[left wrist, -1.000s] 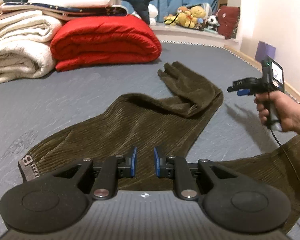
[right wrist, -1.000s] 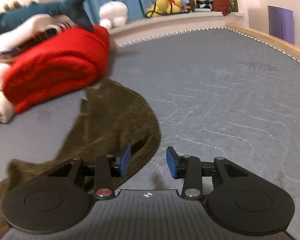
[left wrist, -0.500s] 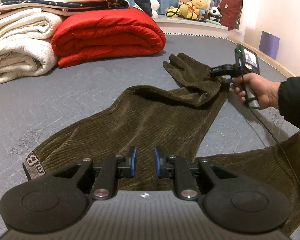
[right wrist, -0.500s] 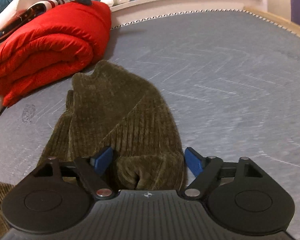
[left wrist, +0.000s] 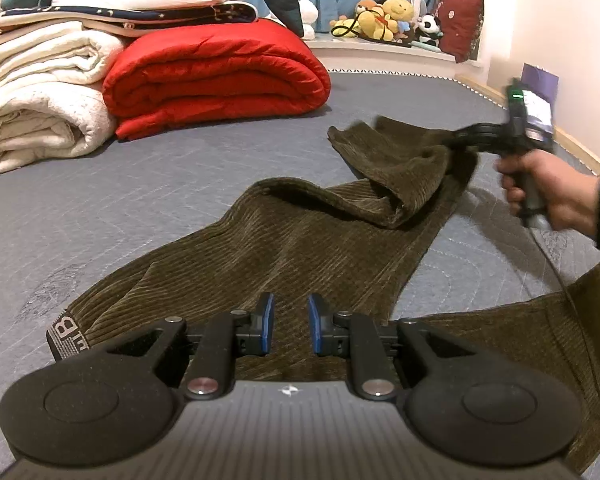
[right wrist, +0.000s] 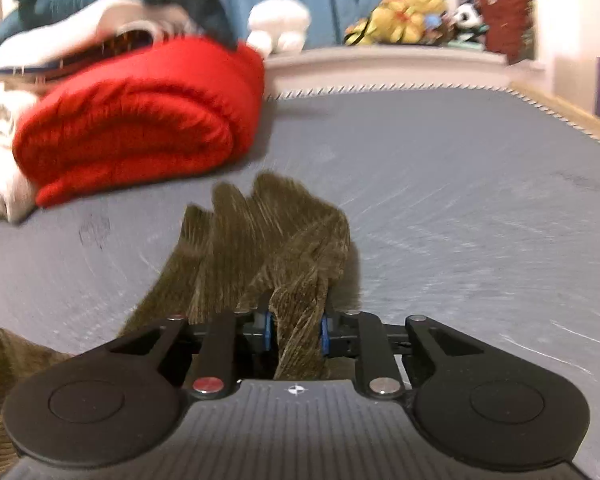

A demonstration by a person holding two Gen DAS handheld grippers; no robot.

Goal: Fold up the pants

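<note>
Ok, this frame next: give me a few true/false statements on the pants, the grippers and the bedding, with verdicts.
1. The right gripper has corduroy pants fabric between its fingers. True; it is closing on a bunched leg.
2. The left gripper grips the waistband. False; nothing sits between its fingers, which hover over the fabric.
3. The red duvet lies beside white blankets. True.
4. The pants are folded into a neat square. False; they lie spread across the grey mattress.

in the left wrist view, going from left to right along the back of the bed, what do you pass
Stack of white blankets → red quilt → pile of stuffed toys → dark red cushion → purple bag.
</note>
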